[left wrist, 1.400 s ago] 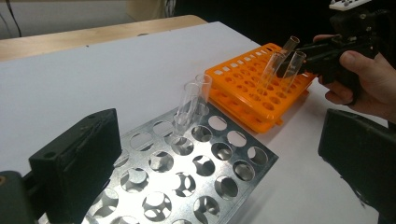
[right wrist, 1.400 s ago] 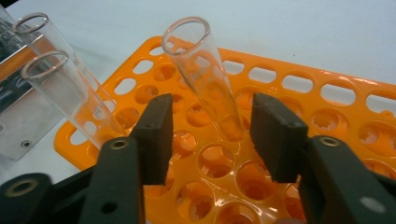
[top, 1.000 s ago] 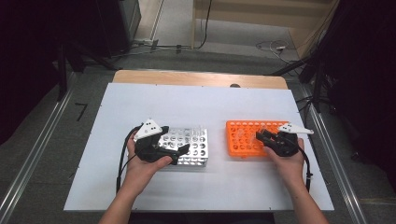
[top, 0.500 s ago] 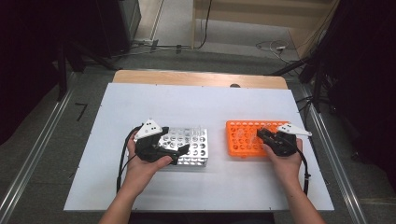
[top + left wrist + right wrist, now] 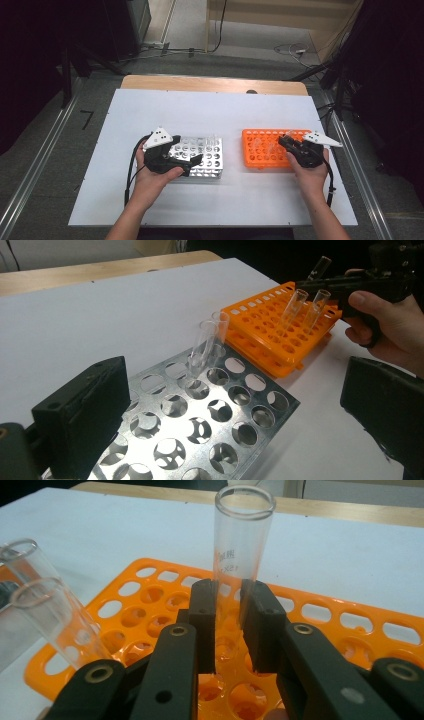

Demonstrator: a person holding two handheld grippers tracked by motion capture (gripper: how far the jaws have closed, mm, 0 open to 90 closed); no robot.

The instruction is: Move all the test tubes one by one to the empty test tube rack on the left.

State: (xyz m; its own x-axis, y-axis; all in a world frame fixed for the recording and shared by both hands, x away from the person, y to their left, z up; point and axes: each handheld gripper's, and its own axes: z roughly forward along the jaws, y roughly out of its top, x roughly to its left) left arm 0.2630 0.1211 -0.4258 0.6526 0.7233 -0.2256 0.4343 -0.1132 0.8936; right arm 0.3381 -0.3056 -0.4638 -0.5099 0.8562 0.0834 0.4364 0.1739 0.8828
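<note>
Test tube (image 5: 243,540) is clamped upright between the right gripper (image 5: 229,625) jaws, held just above the orange rack (image 5: 350,625); little has shifted over the last second, so the tube is judged not yet seated or freshly lifted. Two other tubes (image 5: 45,615) lean in the rack's near-left holes. Left gripper (image 5: 225,405) is held wide apart, empty, over the metal rack (image 5: 200,425) beside the orange rack, two tubes (image 5: 207,345) standing in it.
</note>
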